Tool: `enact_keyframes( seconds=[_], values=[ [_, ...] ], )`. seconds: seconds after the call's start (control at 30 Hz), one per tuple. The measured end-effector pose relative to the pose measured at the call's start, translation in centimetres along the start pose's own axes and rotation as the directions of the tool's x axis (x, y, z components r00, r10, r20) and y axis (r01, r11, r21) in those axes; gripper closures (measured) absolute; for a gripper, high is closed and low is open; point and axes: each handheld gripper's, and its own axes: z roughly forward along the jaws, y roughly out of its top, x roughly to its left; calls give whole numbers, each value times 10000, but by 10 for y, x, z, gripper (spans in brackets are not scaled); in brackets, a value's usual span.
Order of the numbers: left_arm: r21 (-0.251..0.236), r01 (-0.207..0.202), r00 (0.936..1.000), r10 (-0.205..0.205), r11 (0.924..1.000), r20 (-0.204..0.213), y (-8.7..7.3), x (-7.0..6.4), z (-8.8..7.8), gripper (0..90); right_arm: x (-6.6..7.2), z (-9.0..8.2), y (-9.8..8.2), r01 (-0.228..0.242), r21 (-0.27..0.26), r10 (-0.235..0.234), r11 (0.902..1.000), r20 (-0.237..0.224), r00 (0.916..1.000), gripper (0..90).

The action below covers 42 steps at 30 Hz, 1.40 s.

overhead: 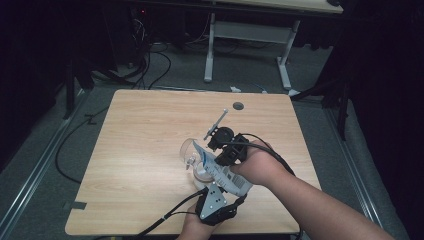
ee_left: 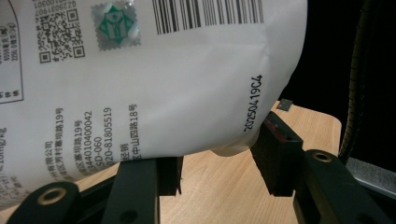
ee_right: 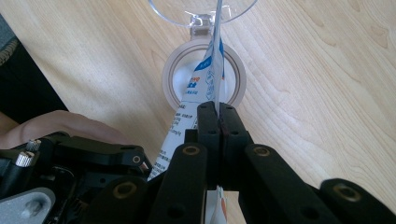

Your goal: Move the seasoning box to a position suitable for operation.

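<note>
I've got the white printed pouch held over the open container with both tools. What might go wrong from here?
1. The right tool pinches only a thin edge of the white printed pouch, so it may slip.
2. The left tool has its jaws apart around the pouch's bottom corner, giving little support if the pouch sags.
3. The round open container with its clear hinged lid stands unheld on the wooden table; the pouch could nudge or tip it.

White printed pouch (ee_left: 154, 79) between hand-held gripper (ee_left: 217, 163) jaws, wooden table (ee_left: 224, 196) beneath
</note>
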Motion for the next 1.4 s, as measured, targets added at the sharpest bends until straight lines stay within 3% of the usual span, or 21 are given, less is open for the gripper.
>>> enact_keyframes(
  seconds=[1.4],
  values=[
    [-93, 53, 10000, -53, 9999, 34, 2, 1, -2, 556, 2, 0, 4, 139, 12, -139, 9999, 42, 9999, 896]
  ],
)
